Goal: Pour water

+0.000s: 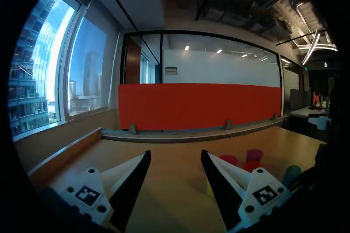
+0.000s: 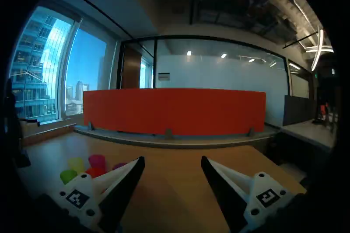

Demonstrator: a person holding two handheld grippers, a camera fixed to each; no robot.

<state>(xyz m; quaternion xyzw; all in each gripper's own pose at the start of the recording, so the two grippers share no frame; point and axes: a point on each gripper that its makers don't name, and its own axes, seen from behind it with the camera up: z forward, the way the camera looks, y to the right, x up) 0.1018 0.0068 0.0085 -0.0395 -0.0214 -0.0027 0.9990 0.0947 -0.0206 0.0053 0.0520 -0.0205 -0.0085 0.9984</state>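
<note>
Just hovering over the light wooden desk (image 2: 175, 198) with left gripper (image 1: 175, 152) and right gripper (image 2: 172, 158) both spread wide and empty, probably lining up on the cluster of small coloured plastic cups (image 2: 94, 167) near the desk's front edge, well short of the orange divider panel (image 2: 175, 110) along the back edge.

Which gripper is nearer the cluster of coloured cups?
Left, probably, though narrowly. The cups sit just past one finger of the left gripper; from the right gripper they lie farther off to its left side.
</note>
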